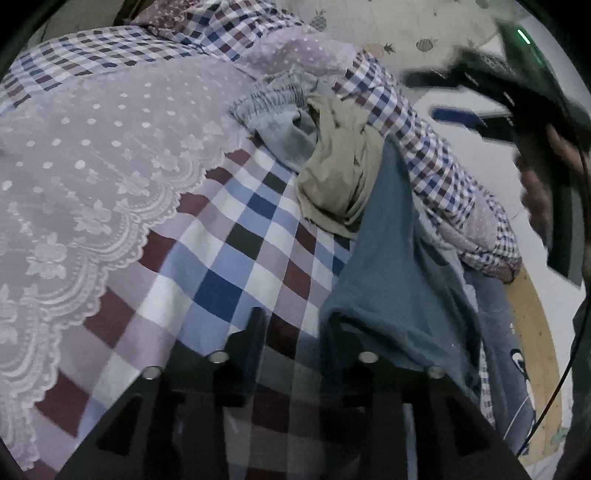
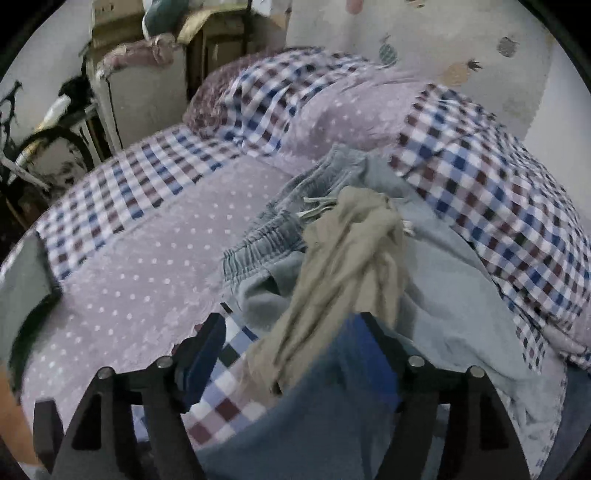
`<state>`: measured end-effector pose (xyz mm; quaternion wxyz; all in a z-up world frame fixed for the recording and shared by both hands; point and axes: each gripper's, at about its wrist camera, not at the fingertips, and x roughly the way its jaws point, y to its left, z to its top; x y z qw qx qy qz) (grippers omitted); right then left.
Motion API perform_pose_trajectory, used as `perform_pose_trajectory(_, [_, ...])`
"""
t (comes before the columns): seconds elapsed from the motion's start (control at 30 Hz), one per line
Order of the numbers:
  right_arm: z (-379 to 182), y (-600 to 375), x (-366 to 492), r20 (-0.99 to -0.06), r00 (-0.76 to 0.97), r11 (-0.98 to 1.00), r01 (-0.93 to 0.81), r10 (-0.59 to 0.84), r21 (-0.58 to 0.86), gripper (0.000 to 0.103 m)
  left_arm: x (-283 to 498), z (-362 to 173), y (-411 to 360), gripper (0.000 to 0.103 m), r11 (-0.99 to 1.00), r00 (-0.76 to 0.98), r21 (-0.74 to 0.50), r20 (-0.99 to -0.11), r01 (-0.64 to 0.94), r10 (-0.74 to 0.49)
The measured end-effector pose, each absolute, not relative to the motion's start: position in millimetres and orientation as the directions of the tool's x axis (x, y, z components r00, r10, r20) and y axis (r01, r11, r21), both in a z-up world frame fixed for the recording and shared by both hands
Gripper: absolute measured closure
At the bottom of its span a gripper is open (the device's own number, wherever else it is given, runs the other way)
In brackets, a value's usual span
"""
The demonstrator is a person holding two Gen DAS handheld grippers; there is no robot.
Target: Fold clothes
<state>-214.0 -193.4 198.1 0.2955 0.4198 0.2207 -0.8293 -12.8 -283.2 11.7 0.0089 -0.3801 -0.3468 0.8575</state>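
A checked bedspread (image 2: 122, 184) covers the bed, beside a pineapple-print wall (image 2: 424, 33) and a cluttered cabinet (image 2: 147, 96).

The bedspread (image 1: 236, 258) is checked in white, light blue, dark blue, maroon and lilac. Left of it, the lilac lace cover (image 1: 92, 155) carries white dots and a scalloped floral edge. The crumpled garment (image 2: 347, 251) is beige, the trousers (image 2: 266, 240) pale grey-blue, the near garment (image 1: 399, 266) teal-blue.

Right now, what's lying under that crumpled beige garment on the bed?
The beige garment lies on pale grey-blue trousers with an elastic waistband and a darker blue garment. The checked bedspread lies below; anything deeper is covered.
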Motion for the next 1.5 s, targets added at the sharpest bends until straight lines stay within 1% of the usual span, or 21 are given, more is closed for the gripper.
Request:
perform_pose_trajectory(0.03, [204.7,-182.4,-211.3,-0.822,-0.474,-0.732,0.673,-0.317,-0.106,0.025,-13.3,12.2,-284.7,0.057,-0.757,-0.713,-0.605,-0.643,0.249,0.280])
perform_pose_trajectory(0.1, [213.5,-152.6,-209.6,-0.819,-0.466,-0.749,0.659,-0.335,-0.069,0.024,-5.5,13.5,-288.2,0.054,-0.746,-0.709,-0.614,-0.645,0.258,0.286])
perform_pose_trajectory(0.2, [217.6,-112.2,-211.0,-0.817,-0.459,-0.775,0.632,-0.349,-0.024,0.024,5.1,14.2,-292.4,0.054,-0.729,-0.695,-0.622,-0.658,0.286,0.289])
perform_pose_trajectory(0.3, [215.7,-71.5,-204.7,-0.815,-0.460,-0.797,0.604,-0.352,0.003,0.024,12.5,20.4,-301.1,0.053,-0.699,-0.718,-0.652,-0.633,0.294,0.288])
perform_pose_trajectory(0.37, [211.8,-40.7,-198.3,-0.814,-0.470,-0.813,0.583,-0.341,0.004,0.024,12.1,24.2,-304.9,0.053,-0.690,-0.739,-0.673,-0.603,0.268,0.300])
perform_pose_trajectory(0.4, [208.7,-25.6,-195.5,-0.817,-0.471,-0.817,0.576,-0.334,0.002,0.024,8.7,24.1,-304.7,0.051,-0.687,-0.744,-0.682,-0.590,0.250,0.315])
perform_pose_trajectory(0.43, [205.4,-10.5,-192.8,-0.819,-0.472,-0.822,0.570,-0.327,0.000,0.024,2.2,22.4,-302.9,0.045,-0.687,-0.741,-0.691,-0.579,0.225,0.339])
perform_pose_trajectory(0.5, [197.5,17.9,-188.4,-0.826,-0.467,-0.830,0.558,-0.315,0.001,0.024,-16.8,13.0,-295.3,0.045,-0.697,-0.706,-0.690,-0.593,0.198,0.387])
perform_pose_trajectory(0.57, [184.9,47.6,-185.5,-0.838,-0.450,-0.839,0.544,-0.310,0.018,0.024,-33.2,4.1,-285.1,0.045,-0.733,-0.675,-0.656,-0.625,0.182,0.392])
perform_pose_trajectory(0.7, [152.0,84.3,-177.7,-0.873,-0.379,-0.831,0.554,-0.307,0.052,0.024,-43.1,2.2,-272.0,0.045,-0.776,-0.669,-0.618,-0.630,0.125,0.394])
perform_pose_trajectory(0.73, [143.4,86.4,-175.0,-0.881,-0.363,-0.822,0.567,-0.304,0.050,0.026,-44.3,3.0,-269.8,0.047,-0.778,-0.669,-0.618,-0.626,0.113,0.400])
perform_pose_trajectory(0.77, [134.6,88.2,-172.4,-0.888,-0.347,-0.813,0.580,-0.301,0.049,0.028,-44.2,3.2,-268.2,0.054,-0.781,-0.666,-0.616,-0.626,0.105,0.405])
perform_pose_trajectory(0.8, [125.9,90.0,-169.8,-0.896,-0.331,-0.804,0.593,-0.297,0.048,0.039,-44.4,1.4,-268.0,0.077,-0.783,-0.663,-0.612,-0.632,0.109,0.402])
perform_pose_trajectory(0.83, [120.2,88.1,-169.1,-0.900,-0.318,-0.795,0.604,-0.297,0.049,0.052,-44.7,-0.4,-267.7,0.092,-0.785,-0.659,-0.609,-0.637,0.114,0.399])
perform_pose_trajectory(0.87, [111.5,84.6,-166.7,-0.907,-0.299,-0.781,0.623,-0.298,0.052,0.053,-44.9,-2.2,-267.4,0.092,-0.787,-0.656,-0.606,-0.643,0.118,0.396])
perform_pose_trajectory(1.0, [78.9,76.0,-154.8,-0.929,-0.207,-0.724,0.684,-0.308,0.088,0.054,-46.1,-7.0,-268.1,0.094,-0.789,-0.658,-0.601,-0.646,0.126,0.387])
perform_pose_trajectory(1.1, [64.0,76.4,-141.3,-0.935,-0.129,-0.681,0.719,-0.331,0.142,0.054,-45.7,-6.8,-266.4,0.094,-0.802,-0.660,-0.583,-0.653,0.127,0.371])
perform_pose_trajectory(1.23, [68.9,68.0,-102.8,-0.944,-0.089,-0.573,0.812,-0.317,0.116,0.053,-43.5,-9.5,-270.1,0.094,-0.796,-0.661,-0.591,-0.651,0.132,0.374])
perform_pose_trajectory(1.33, [76.3,60.1,-64.3,-0.961,-0.060,-0.483,0.872,-0.271,0.082,0.053,-43.0,-10.6,-270.0,0.094,-0.793,-0.662,-0.594,-0.650,0.136,0.373])
perform_pose_trajectory(1.43, [80.2,51.9,-23.9,-0.963,0.092,-0.355,0.917,-0.254,0.181,0.054,-43.1,-11.0,-269.6,0.094,-0.792,-0.664,-0.595,-0.648,0.137,0.373])
perform_pose_trajectory(1.5, [87.0,49.2,-15.3,-0.964,0.103,-0.319,0.930,-0.247,0.181,0.054,-43.0,-11.2,-269.6,0.094,-0.790,-0.666,-0.597,-0.647,0.138,0.373])
